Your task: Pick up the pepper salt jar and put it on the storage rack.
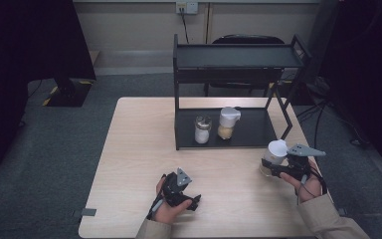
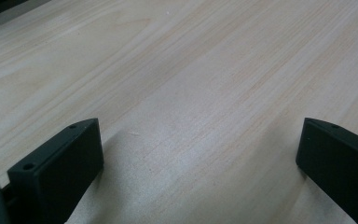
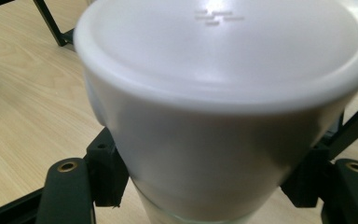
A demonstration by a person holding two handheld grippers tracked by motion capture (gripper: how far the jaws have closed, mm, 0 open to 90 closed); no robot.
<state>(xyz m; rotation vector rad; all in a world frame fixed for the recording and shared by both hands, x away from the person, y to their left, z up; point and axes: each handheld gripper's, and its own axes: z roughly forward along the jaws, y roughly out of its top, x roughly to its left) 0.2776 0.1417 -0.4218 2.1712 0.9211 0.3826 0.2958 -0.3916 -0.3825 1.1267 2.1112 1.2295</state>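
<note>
- A white-lidded jar (image 1: 276, 152) is held in the right gripper (image 1: 278, 167), just off the front right corner of the black rack (image 1: 238, 57), above the right part of the counter (image 1: 139, 149).
- In the right gripper view the jaws are seen pressed against both sides of the jar (image 3: 214, 140) just below its lid, closed as far as the jar allows.
- Two other containers are already standing on the rack's lower shelf: a clear shaker with a metallic cap (image 1: 202, 129) and a white-capped jar with a yellowish filling (image 1: 228, 123), just beside each other.
- The work is judged to be roughly two-thirds done, if the held jar is meant to join them; free room is left on the shelf to the right of the pair, and the upper shelf is bare.
- The left gripper (image 1: 181, 191) is rested low on the counter near its front edge; in the left gripper view its jaws are seen standing wide apart with only wood grain (image 2: 191, 93) between them, so nothing is gripped.
- The held jar's lid is smooth, matte white plastic, round, flaring above a tapered body; a band of clear glass is visible beneath it.
- The rack is made of thin dark metal, with flat trays and slanted side struts.
- The counter is of pale wood with a fine straight grain and a faint sheen.
</note>
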